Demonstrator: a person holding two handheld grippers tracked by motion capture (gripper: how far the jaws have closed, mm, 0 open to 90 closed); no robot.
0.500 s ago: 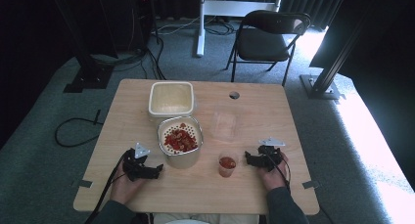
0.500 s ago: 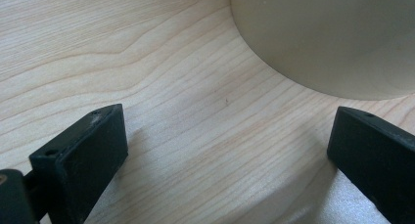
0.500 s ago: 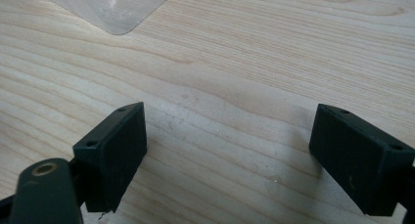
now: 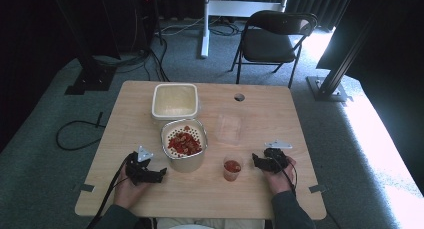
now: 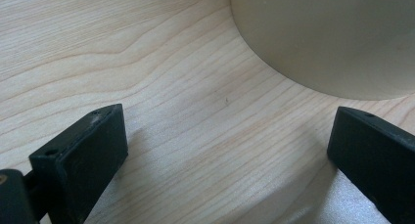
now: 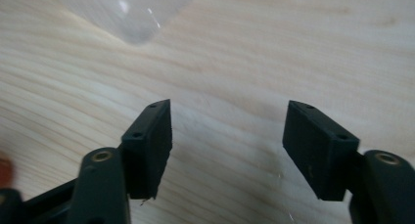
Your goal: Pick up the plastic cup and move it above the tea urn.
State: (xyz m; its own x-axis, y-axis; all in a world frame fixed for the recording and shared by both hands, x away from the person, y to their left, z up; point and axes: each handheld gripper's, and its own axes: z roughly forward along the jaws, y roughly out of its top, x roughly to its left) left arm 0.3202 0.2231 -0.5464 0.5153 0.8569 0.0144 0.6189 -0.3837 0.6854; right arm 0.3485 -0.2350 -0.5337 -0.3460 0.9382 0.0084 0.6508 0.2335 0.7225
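- The small cup [image 4: 232,168] of red pieces could be tipped if it is clipped by the right gripper [image 4: 260,162], which lies just beside it; the cup looks light and narrow, so a sideways nudge would probably be enough to spill it.
- The tub [image 4: 184,144] could be shoved along the table [image 4: 280,114] if the left gripper [image 4: 159,173] is pushed at its wall rather than closed around it.
- A slip may follow if the clear lid [image 6: 128,11] is pinched flat against the wood (thin plastic gives the jaws little to bite).
- The cup is seen as small and see-through, upright, about half filled with red pieces, near the front edge between the tub and the right gripper.
- The tub is pale and rounded, with a holed insert carrying a heap of red pieces; it stands touching or just in front of the empty white box [image 4: 175,100].
- The left gripper's jaws are spread wide, with bare wood between them and the tub's wall just ahead.
- The right gripper's jaws stand well apart with nothing between them.
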